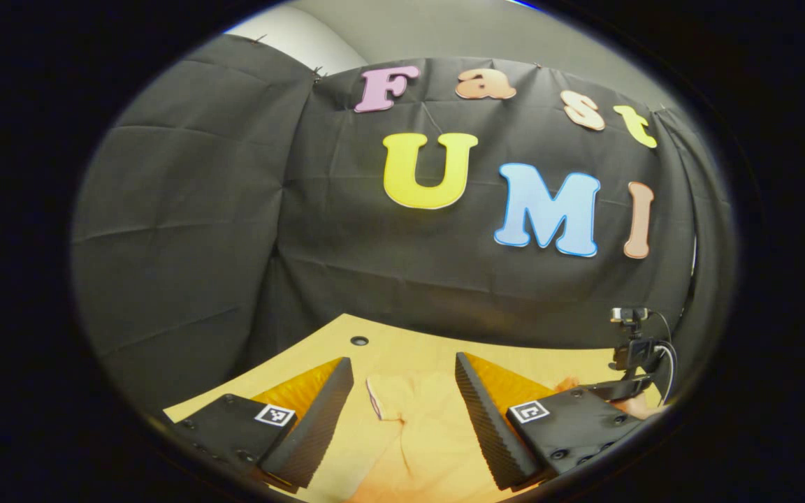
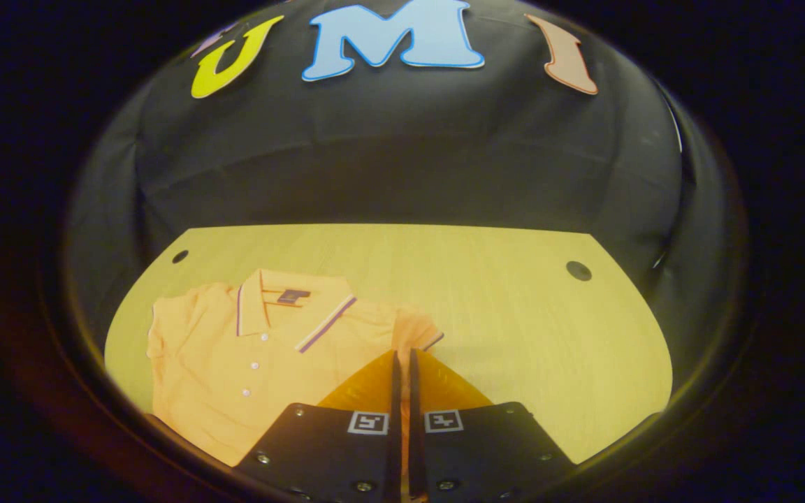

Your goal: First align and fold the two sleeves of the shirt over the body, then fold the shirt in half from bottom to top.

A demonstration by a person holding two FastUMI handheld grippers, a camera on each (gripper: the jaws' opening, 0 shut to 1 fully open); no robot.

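shirt (image 2: 249, 349) flat on table (image 2: 514, 314), left of right tool (image 2: 402, 363)

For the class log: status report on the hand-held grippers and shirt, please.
Left hand-held gripper open over a sleeve. Right hand-held gripper shut at the other sleeve; grip unclear. Shirt flat on table, unfolded.

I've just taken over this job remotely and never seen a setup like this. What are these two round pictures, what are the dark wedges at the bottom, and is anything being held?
Each picture comes from a camera riding on a hand-held two-finger gripper, looking forward along its fingers. The wedges at the bottom are those fingers.

In the left gripper view, the left gripper is open, its fingers spread above a sleeve of the shirt, gripping nothing. The other gripper shows at the far right.

In the right gripper view, the right gripper has its fingers nearly together at the shirt's other sleeve; whether cloth is pinched between them is hard to tell. The orange polo shirt lies flat, collar away from the camera, on a wooden table. No fold looks made yet.
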